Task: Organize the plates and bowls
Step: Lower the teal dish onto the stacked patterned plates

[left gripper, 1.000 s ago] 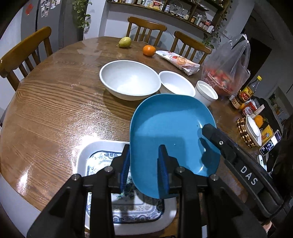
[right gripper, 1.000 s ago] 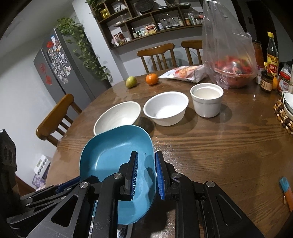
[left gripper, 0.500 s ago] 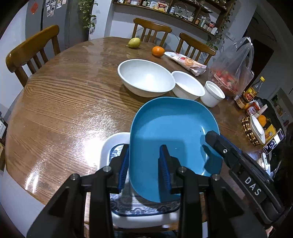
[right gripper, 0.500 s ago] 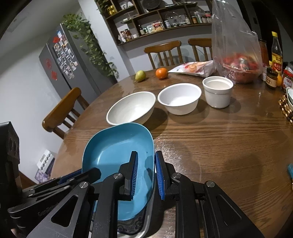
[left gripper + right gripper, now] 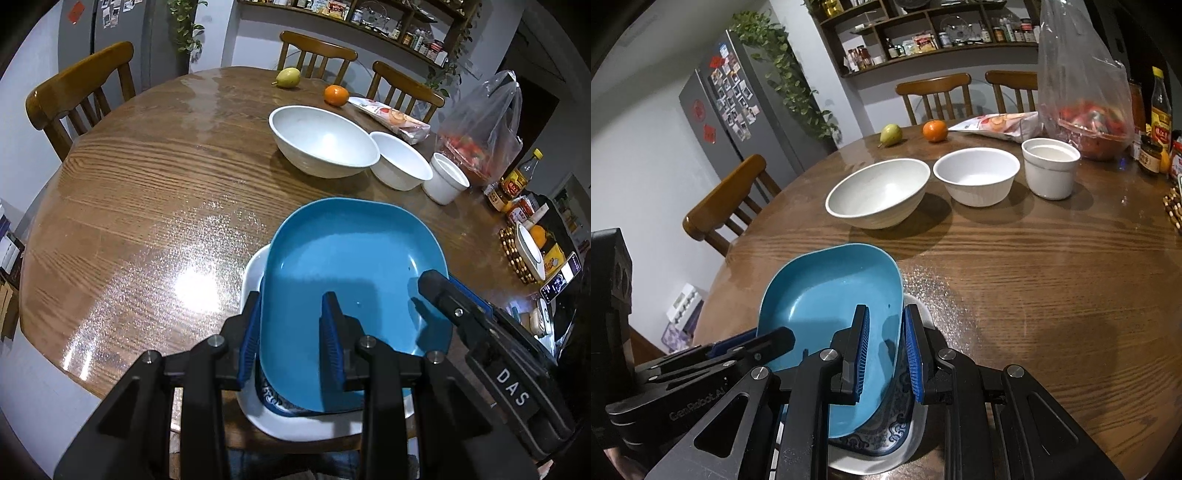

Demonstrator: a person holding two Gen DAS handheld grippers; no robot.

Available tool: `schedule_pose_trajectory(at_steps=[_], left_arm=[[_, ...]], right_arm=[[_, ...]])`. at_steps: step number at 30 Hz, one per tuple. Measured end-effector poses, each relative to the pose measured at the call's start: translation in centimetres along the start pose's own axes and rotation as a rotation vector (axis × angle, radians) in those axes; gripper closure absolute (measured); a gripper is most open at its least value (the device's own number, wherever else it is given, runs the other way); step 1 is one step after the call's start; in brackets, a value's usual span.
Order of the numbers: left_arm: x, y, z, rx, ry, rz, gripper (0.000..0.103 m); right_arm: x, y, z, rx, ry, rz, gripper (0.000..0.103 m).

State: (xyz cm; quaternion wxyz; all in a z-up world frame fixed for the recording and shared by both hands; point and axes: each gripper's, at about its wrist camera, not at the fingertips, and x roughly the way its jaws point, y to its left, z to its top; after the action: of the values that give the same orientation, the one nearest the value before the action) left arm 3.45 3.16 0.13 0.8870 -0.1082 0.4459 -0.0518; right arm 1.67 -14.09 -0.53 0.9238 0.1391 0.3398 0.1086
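A round wooden bench (image 5: 140, 192) fills the left wrist view, ringed by wooden chairs (image 5: 79, 92) at ten, twelve and one o'clock. At its near edge, around six o'clock, a blue plate (image 5: 351, 266) is held over a white patterned plate (image 5: 255, 280) that lies flat on the wood; whether the two touch cannot be told. The left gripper (image 5: 291, 343) is clamped on the blue plate's near-left rim, one blue pad outside the rim and one inside the dish. The right gripper (image 5: 884, 354) is closed tight on the plate's opposite rim, again with a pad on either side, and shows in the left wrist view as a black arm entering from four o'clock. Beyond the plates, toward one o'clock, three white vessels stand in a row running left to right: a large bowl (image 5: 323, 140), a smaller bowl (image 5: 400, 166) just beside it, and a cup (image 5: 445, 179) next to that. A clear plastic bag (image 5: 484, 129) with red contents stands behind the cup at two o'clock, with a flat snack packet (image 5: 391, 118) to its left. Near the far edge at twelve o'clock sit a pear (image 5: 287, 77) and an orange (image 5: 336, 95), slightly apart. Bottles and jars (image 5: 513, 184) crowd the edge at three o'clock.
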Motion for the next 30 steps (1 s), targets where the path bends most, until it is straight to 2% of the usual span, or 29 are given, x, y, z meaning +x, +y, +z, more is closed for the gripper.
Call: schedule_pose_trajectory(at_steps=[14,30], left_arm=[[0.3,-0.3,-0.9,0.037,0.024,0.011,0.073],[0.4,-0.1,-1.2,0.032,0.040,0.005,0.071]], right_arm=[[0.3,-0.1,-1.2,-0.021,0.036,-0.038,0.081],[0.9,0.0,-2.0,-0.031,0.069,-0.055,0.081]])
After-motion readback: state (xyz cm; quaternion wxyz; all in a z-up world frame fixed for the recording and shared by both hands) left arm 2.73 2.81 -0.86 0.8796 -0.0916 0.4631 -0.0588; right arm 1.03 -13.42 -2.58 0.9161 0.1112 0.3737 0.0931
